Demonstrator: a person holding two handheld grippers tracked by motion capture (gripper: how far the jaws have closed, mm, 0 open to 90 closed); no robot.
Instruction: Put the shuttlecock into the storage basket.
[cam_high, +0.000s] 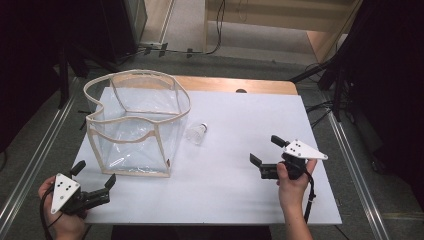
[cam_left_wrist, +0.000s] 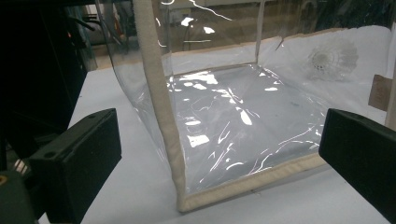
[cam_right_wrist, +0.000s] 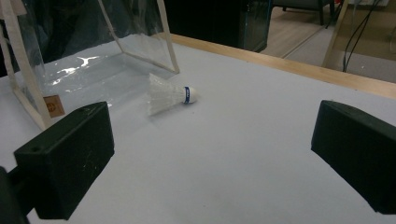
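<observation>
White feathered shuttlecock with blue band (cam_right_wrist: 170, 95) lies on its side on white surface (cam_high: 240, 165), just beside clear plastic bag with beige fabric trim (cam_high: 135, 125), outside it. Bag stands upright, mouth open, nothing visible inside. Left tongs (cam_high: 94, 186) spread wide, empty, near bag's front corner. Right tongs (cam_high: 266, 150) spread wide, empty, pointing toward shuttlecock, apart from it. Judgement: nothing grasped yet; pickup and placing into bag remain.

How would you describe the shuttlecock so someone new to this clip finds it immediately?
Start at the white table and find the clear bag with cream edging. Just beside the bag's right side lies the shuttlecock on its side. It is small and white, with a blue band around its cork.
</observation>
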